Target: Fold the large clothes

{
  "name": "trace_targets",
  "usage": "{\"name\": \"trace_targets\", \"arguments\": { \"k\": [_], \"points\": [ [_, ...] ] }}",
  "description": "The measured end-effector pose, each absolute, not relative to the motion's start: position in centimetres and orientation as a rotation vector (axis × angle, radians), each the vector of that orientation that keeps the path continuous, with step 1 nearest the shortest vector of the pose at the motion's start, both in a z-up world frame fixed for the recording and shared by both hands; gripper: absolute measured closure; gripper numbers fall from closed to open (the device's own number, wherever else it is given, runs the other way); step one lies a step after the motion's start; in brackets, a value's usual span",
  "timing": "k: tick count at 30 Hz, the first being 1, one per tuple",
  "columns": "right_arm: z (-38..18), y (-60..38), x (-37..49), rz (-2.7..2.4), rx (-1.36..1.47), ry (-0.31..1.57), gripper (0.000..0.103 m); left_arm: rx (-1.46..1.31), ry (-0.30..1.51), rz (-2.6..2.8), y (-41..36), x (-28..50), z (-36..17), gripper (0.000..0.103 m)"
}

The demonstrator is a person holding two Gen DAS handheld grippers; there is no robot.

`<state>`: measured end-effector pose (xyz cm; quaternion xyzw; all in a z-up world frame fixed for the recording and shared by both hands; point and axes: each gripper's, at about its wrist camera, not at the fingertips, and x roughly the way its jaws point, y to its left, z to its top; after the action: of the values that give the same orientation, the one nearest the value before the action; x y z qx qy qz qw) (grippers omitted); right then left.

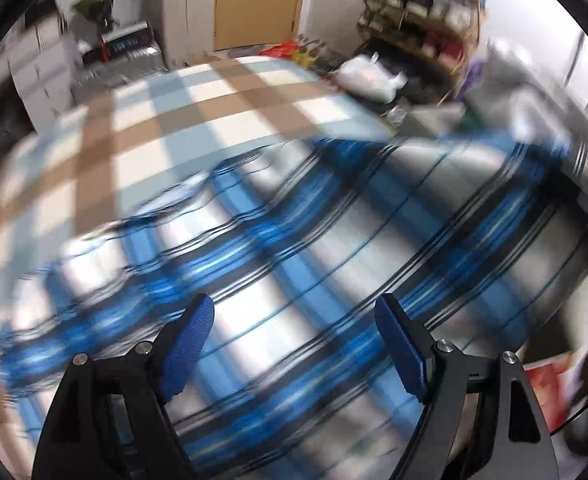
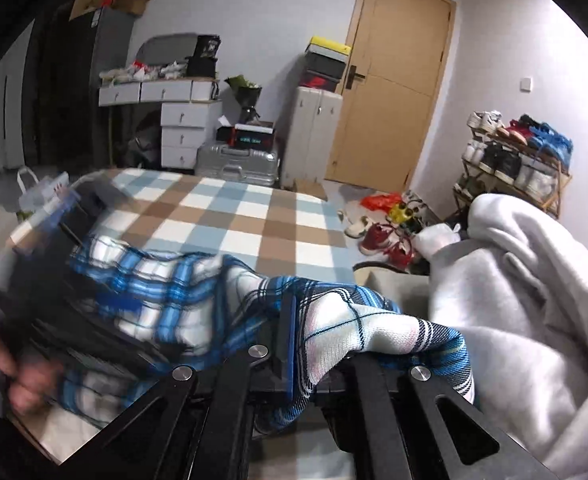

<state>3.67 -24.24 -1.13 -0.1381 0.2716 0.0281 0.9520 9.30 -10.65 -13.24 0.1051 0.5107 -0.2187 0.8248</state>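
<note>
Landmark throughout: the checked bedspread [image 2: 229, 216], brown, pale blue and white.

Left wrist view, left to right. White drawer unit [image 1: 41, 76] beyond the bedspread's far left corner, then a silver suitcase [image 1: 109, 76], a tall grey cabinet [image 1: 185, 12] and a tan door [image 1: 259, 2] past its far edge. Bare bedspread across the upper left, unobstructed. Blue plaid shirt [image 1: 334, 248] spread over the bedspread's near half, its wavy edge running from lower left up toward the right; all of it motion-blurred. Left gripper [image 1: 294, 354] low over the shirt, blue pads [image 1: 187, 354] spread wide, nothing between them. Shoe rack [image 1: 426, 12] beyond the bedspread's far right corner.

Right wrist view, left to right. A hand [image 2: 21, 384] at the bedspread's near left, blurred, against dark gripper parts. Shirt bunched over the near left part, one fold drawn up into the right gripper [image 2: 289, 344], pressed together and pinching that fold, cloth draped over its frame. Far half of the bedspread bare, open to its far edge. Suitcase, cabinet and door behind that edge. Strip of floor right of the bedspread strewn with red shoes [image 2: 386, 240] and an orange bag [image 2: 380, 202]. Grey sweatshirt [image 2: 534, 300] heaped just right of the bedspread's near corner, crowding that side.
</note>
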Motion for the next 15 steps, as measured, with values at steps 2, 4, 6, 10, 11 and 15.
{"name": "trace_targets", "arguments": {
  "k": [2,4,6,10,11,15],
  "points": [
    [-1.2,-23.8,4.3,0.055,-0.317,0.557,0.1,0.252,1.201,-0.464,-10.1,9.4,-16.7,0.025],
    [-0.6,-22.6,5.0,0.056,-0.35,0.547,0.1,0.287,1.113,-0.471,-10.0,8.9,-16.5,0.028],
    [1.0,-21.4,5.2,0.075,-0.318,0.519,0.1,0.252,1.07,-0.423,-8.1,8.8,-14.2,0.052],
    [3.0,-15.5,3.4,0.168,-0.428,0.424,0.1,-0.016,0.913,-0.404,2.2,7.3,-7.8,0.049],
    [2.8,-13.7,2.8,0.197,-0.472,0.403,0.1,-0.048,0.894,-0.369,4.3,7.0,-7.3,0.049],
    [-1.4,-4.3,0.1,0.387,-0.669,0.382,0.1,-0.2,0.898,-0.206,14.1,6.2,-7.3,0.048]
  ]
}}
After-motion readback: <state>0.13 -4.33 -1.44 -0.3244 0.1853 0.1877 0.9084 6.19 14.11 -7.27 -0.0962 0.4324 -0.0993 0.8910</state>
